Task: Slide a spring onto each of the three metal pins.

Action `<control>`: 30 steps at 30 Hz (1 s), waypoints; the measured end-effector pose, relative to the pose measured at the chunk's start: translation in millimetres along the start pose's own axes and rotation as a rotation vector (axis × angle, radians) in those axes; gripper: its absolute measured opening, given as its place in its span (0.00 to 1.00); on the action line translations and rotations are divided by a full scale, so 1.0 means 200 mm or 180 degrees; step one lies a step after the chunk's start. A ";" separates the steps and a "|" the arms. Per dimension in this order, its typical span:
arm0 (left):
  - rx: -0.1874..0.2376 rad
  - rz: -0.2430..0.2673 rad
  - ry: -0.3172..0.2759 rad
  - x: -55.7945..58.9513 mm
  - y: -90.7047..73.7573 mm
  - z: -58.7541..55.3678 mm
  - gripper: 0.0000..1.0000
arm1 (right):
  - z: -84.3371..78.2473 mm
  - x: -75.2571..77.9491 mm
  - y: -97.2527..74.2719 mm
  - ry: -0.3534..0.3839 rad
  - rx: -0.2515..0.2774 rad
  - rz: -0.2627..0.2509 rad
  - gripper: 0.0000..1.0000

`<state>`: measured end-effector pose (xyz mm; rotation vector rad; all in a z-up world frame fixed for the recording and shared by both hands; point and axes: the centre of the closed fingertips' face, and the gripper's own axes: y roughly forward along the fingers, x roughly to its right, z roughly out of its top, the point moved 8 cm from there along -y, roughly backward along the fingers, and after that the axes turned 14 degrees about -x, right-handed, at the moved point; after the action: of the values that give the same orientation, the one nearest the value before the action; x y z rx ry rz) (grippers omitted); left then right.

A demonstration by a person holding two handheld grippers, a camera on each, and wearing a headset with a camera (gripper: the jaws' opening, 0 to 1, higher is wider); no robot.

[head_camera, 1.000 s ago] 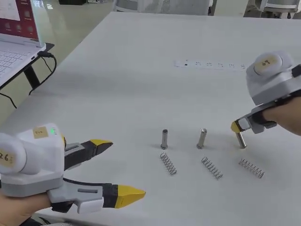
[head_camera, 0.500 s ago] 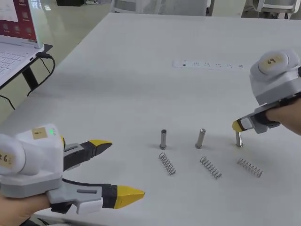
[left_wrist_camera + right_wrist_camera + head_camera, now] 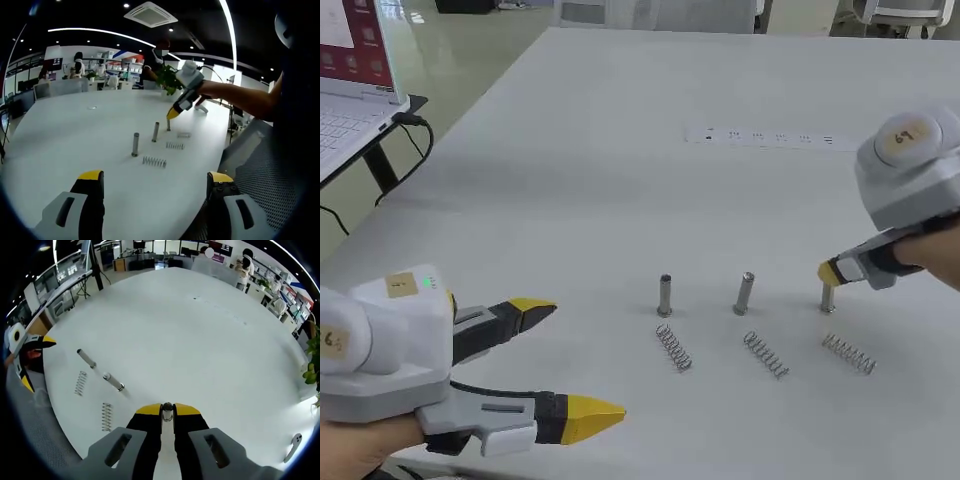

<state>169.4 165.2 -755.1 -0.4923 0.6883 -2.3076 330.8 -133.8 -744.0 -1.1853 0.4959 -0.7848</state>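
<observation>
Left pin, middle pin, right pin: upright on bench, all bare. Three springs loose just before them. Right tongs clamped on right pin; left tongs apart, empty. Threaded: none.

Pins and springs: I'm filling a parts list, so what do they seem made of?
Each pin looks like polished steel or similar metal: silvery, with bright highlights down the shaft. Each spring looks like thin bare metal wire, grey and glinting, in open coils. The alloy can't be told.
</observation>
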 end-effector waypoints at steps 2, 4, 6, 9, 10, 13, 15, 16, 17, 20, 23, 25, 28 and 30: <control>-0.0001 -0.0001 0.0001 0.00 0.00 0.00 0.81 | 0.00 0.00 0.00 -0.0031 -0.0006 -0.0005 0.06; 0.0001 0.0000 0.0001 0.00 0.00 0.00 0.81 | -0.01 -0.01 -0.01 -0.0076 -0.0021 -0.0018 0.06; -0.0002 -0.0001 0.0003 0.00 0.00 0.00 0.81 | -0.03 -0.02 -0.02 -0.0104 -0.0035 -0.0023 0.06; -0.0006 -0.0008 0.0005 0.00 0.00 0.00 0.81 | -0.04 -0.02 -0.02 -0.0146 -0.0051 -0.0027 0.06; -0.0010 -0.0007 0.0008 0.00 0.00 0.00 0.80 | -0.04 -0.02 -0.03 -0.0173 -0.0068 -0.0032 0.06; -0.0008 -0.0008 0.0007 0.00 0.00 0.00 0.80 | -0.05 -0.02 -0.03 -0.0233 -0.0080 -0.0058 0.06; -0.0009 -0.0007 0.0007 0.00 0.00 0.00 0.80 | -0.05 -0.01 -0.02 -0.0257 -0.0078 -0.0063 0.06; -0.0011 -0.0007 0.0006 0.00 0.00 0.00 0.80 | -0.05 -0.01 -0.01 -0.0264 -0.0079 -0.0066 0.06; -0.0011 -0.0007 0.0007 0.00 0.00 0.00 0.80 | -0.05 -0.01 -0.01 -0.0270 -0.0080 -0.0065 0.06; -0.0007 -0.0006 0.0005 0.00 0.00 0.00 0.80 | -0.05 -0.01 -0.01 -0.0323 -0.0090 -0.0080 0.06; -0.0005 -0.0004 0.0000 0.00 0.00 0.00 0.80 | -0.05 -0.02 -0.01 -0.0351 -0.0095 -0.0084 0.06; -0.0009 -0.0002 0.0002 0.01 0.00 0.00 0.80 | -0.05 -0.01 -0.01 -0.0355 -0.0095 -0.0083 0.07; -0.0014 -0.0003 0.0003 0.01 0.00 0.00 0.80 | -0.05 -0.01 0.00 -0.0361 -0.0090 -0.0066 0.10; -0.0010 -0.0001 -0.0001 0.01 0.00 0.00 0.80 | -0.06 -0.02 -0.01 -0.0373 -0.0089 -0.0058 0.11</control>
<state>168.4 164.3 -754.6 -0.4942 0.6916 -2.3071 319.3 -137.8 -746.9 -1.2556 0.4008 -0.7215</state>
